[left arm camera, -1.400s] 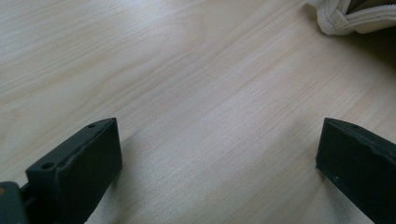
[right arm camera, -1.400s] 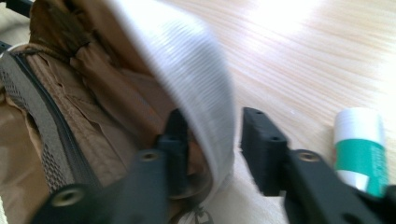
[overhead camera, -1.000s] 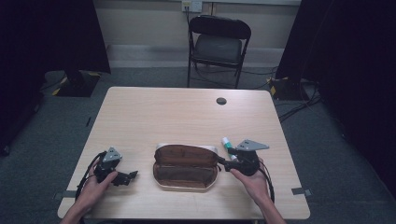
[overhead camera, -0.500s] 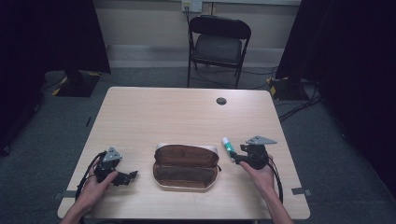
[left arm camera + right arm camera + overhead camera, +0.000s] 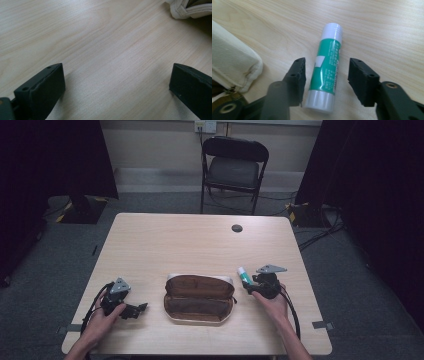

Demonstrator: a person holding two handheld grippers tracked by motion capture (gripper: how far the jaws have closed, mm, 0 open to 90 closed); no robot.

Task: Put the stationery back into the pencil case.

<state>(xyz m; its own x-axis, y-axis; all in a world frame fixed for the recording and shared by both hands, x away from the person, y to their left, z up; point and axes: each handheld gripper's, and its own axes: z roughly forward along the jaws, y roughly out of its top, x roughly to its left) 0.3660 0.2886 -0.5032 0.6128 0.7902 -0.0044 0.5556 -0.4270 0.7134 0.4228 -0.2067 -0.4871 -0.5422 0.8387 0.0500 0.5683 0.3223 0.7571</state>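
The right tool (image 5: 325,75) is lowered over a glue stick (image 5: 326,66), which lies flat on the table (image 5: 200,245) between the two jaws. The jaws have just been closing in on it, yet a gap is left on each side and the pads are not pressed against it, so the stick is not yet gripped. In the high view the stick (image 5: 244,275) is seen just ahead of the right tool (image 5: 252,287), its white cap pointed away from it. To the left of this tool, near but apart from the stick, an opened pouch (image 5: 200,298) is laid, its pale cloth edge (image 5: 234,67) seen beside the left jaw. Bare wood is left ahead of the tool and to its right, up to the table's right edge.

The left tool (image 5: 136,310) is rested on the table with its jaws spread wide and nothing between them; plain wood lies ahead, and the pouch's corner (image 5: 190,8) is seen well beyond its right jaw.
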